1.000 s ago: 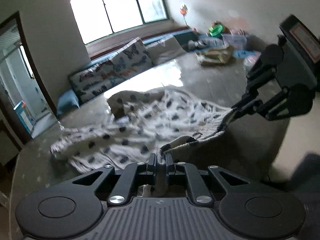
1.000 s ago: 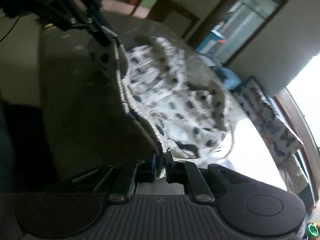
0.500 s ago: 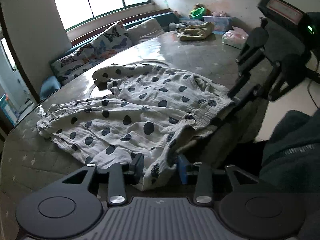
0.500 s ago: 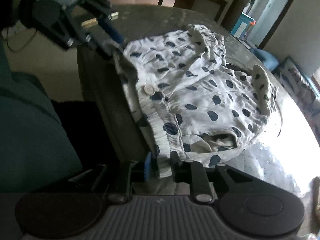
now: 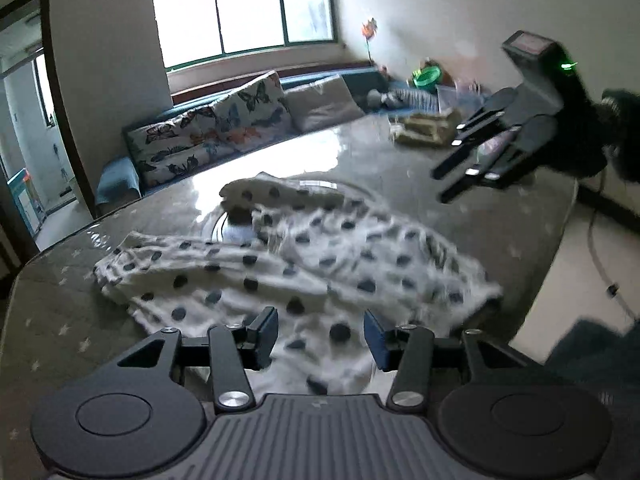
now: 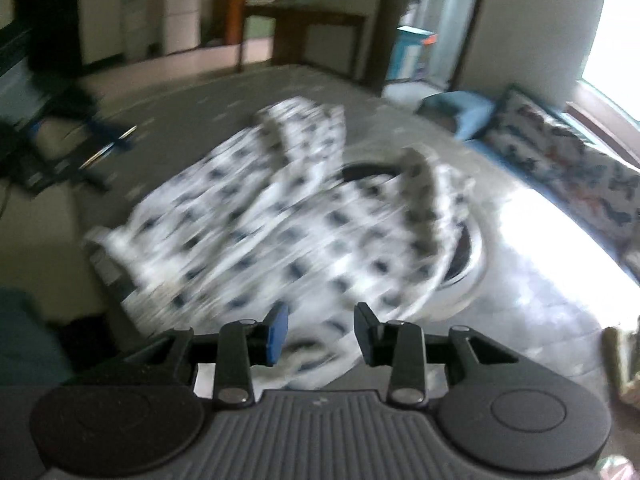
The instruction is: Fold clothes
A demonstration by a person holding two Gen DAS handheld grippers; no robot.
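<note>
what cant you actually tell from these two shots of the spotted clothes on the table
- Right wrist view: the polka-dot garment is motion-blurred, so its folds, seams and buttons are unreadable.
- Left wrist view: the garment's near edge runs behind the left gripper body, hidden.
- Left wrist view: the right gripper is blurred and side-on; its own view shows the jaws apart.
- Left wrist view: small items at the table's far end are too small to name.

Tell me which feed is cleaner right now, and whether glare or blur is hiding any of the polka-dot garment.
Left wrist view is cleaner: polka-dot garment readable, slightly smeared at its right edge; window glare whitens the table beyond it. Right wrist view is heavily motion-blurred, dots streaked on the garment, with blown-out glare on the table at right.
</note>
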